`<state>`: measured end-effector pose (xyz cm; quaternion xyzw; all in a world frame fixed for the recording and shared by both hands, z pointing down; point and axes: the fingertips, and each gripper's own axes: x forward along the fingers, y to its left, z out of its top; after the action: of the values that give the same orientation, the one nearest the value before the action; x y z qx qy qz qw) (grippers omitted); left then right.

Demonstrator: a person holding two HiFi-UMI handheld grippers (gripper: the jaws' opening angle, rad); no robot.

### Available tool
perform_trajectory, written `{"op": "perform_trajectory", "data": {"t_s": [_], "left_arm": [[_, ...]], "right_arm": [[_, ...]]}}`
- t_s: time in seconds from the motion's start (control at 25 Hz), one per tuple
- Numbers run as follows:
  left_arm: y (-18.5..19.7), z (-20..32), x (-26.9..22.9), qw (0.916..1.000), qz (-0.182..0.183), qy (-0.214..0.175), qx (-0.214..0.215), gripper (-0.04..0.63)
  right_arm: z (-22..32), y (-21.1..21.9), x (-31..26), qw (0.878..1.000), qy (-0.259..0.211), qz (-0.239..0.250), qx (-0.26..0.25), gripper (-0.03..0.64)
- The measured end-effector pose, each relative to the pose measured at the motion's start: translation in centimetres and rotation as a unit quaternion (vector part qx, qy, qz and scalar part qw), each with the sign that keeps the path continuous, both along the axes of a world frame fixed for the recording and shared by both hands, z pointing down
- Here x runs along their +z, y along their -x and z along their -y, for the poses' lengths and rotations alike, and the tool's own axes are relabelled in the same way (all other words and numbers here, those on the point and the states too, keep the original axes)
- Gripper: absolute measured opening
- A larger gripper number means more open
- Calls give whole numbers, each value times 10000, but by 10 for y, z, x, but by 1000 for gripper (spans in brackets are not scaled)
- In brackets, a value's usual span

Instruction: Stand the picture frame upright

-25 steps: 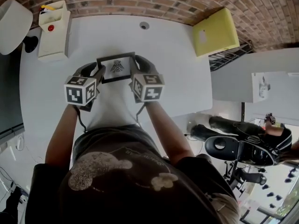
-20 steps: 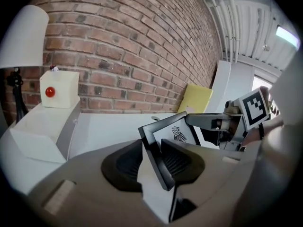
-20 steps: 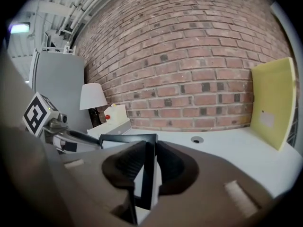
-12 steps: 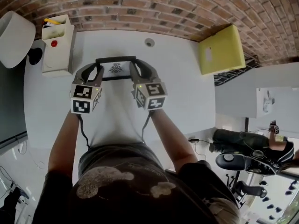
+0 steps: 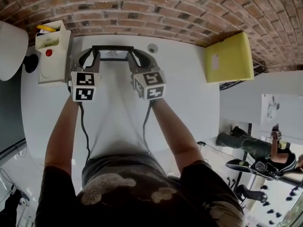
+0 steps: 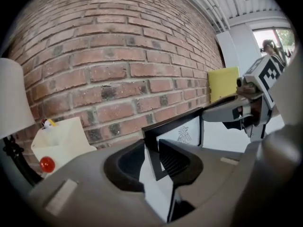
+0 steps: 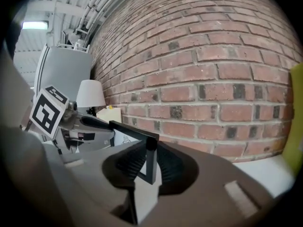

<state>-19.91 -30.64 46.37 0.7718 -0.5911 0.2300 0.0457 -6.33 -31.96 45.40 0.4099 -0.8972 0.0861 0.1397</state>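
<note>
Picture frame (image 5: 112,52) at top centre, near the table's (image 5: 184,93) far edge, before the brick wall (image 5: 156,8). Box (image 5: 53,51) on the table to its left, lamp (image 5: 9,44) farther left, panel (image 5: 228,58) at upper right.

A workspace: brick wall (image 5: 142,4), white desk (image 5: 180,79) (lamp (image 5: 9,51) too).

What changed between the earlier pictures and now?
Both grippers carried the picture frame toward the brick wall, tilting it more upright. The jaws of the left gripper have just been closing on its left side. The right gripper keeps its grip; the white box stays put.
</note>
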Motion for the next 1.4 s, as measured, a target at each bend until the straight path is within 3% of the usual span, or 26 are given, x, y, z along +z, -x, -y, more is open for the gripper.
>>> {"op": "perform_trajectory", "data": {"t_s": [0.28,0.56,0.92,1.4], "left_arm": [[11,47,5,9997,115,-93,-203,97],[27,79,24,9992,10,59,-405,97],[32,93,39,9987,-109,239,-445,97],[30,106,46,9990,45,285,-340,103]], "right_arm": [[47,10,8,10000,-31,-22,81,72],[82,26,20,9999,-51,-118,3,72],[96,32,37,9997,24,-232,-15,72],[107,30,42,9996,30,-225,141,74]]}}
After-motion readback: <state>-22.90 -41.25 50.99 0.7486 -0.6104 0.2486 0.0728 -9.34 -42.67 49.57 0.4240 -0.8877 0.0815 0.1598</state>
